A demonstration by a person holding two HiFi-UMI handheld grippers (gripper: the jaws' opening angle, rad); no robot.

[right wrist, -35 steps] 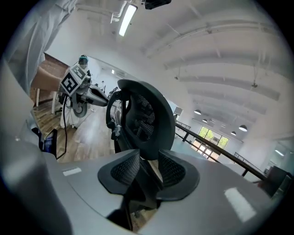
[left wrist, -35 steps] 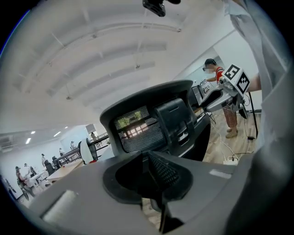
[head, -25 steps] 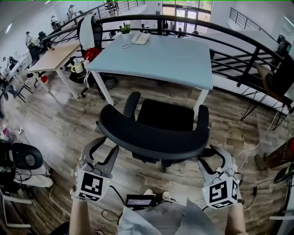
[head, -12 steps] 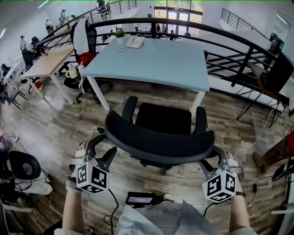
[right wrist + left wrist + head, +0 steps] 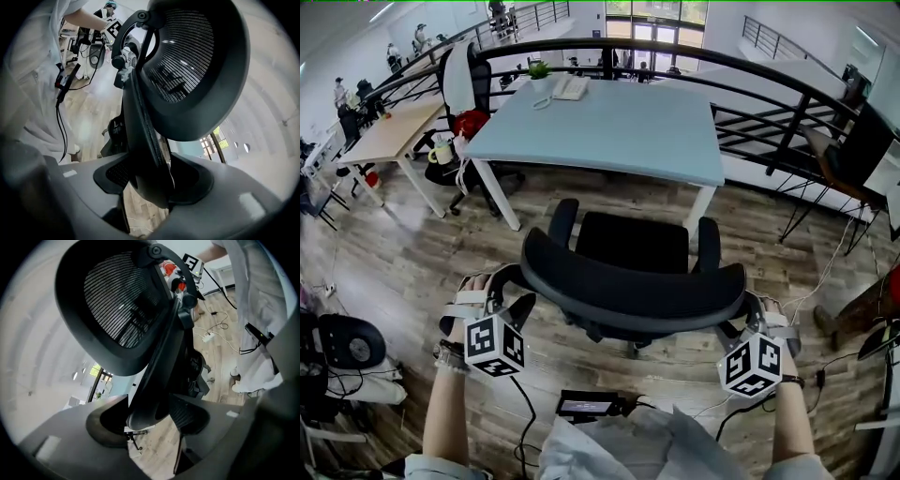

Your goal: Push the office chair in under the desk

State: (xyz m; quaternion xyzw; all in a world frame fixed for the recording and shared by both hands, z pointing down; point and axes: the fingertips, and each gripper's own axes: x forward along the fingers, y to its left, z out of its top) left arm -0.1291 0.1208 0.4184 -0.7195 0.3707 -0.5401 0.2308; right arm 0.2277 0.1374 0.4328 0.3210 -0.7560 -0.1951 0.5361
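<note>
Now you had both tools on the office chair (image 5: 633,242). A second earlier they had hung spread just behind the backrest (image 5: 628,292). Since then you had brought the left tool (image 5: 512,298) up to its 9 o'clock end and the right tool (image 5: 744,315) to its 3 o'clock end. Each gripper view showed the jaws pinching the backrest's dark rim, with the mesh rising beyond them.

The chair itself looked barely nearer its goal. It stood on the wood floor (image 5: 422,253) facing 12 o'clock, squarely in line with the desk (image 5: 609,122). Its seat lay short of the desk's near edge, not under it. A second chair (image 5: 464,80) stood off at 10 o'clock, well clear of the path.

That change read as the grip being taken, so the push proper was the step ahead of you. Even pressure from both ends would likely keep the castors rolling straight between the desk legs.
</note>
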